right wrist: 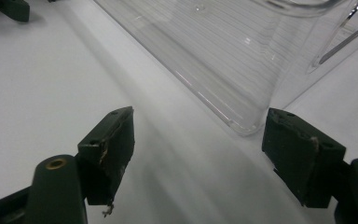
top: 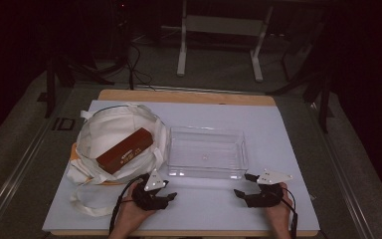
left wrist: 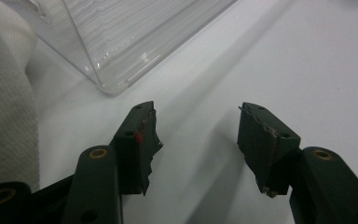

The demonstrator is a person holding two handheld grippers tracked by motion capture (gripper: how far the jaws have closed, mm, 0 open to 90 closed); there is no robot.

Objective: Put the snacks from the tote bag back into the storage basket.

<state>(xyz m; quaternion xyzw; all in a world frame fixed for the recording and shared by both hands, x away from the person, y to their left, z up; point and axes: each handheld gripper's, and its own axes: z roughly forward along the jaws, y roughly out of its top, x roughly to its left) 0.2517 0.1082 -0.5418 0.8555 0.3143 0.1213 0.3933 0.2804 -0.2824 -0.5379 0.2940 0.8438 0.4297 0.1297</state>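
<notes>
A clear plastic bin [top: 206, 152] stands empty at the middle of the white table cover. To its left lies a white cloth tote bag [top: 110, 133] with a brown box [top: 125, 150] resting on top of it. My left gripper [top: 168, 191] rests on the table near the bin's front left corner [left wrist: 112, 86], open with nothing between its jaws [left wrist: 196, 135]. My right gripper [top: 243, 185] rests near the bin's front right corner [right wrist: 244, 126], also open and empty [right wrist: 200, 149]. A hand holds each gripper at the front edge.
The tote bag's cloth [left wrist: 4, 93] lies close on the left of my left gripper. A loose strap [top: 87, 208] trails toward the front left corner. Bare white surface [top: 204, 204] stretches between the two grippers. Table legs [top: 181, 47] and cables stand on the floor beyond.
</notes>
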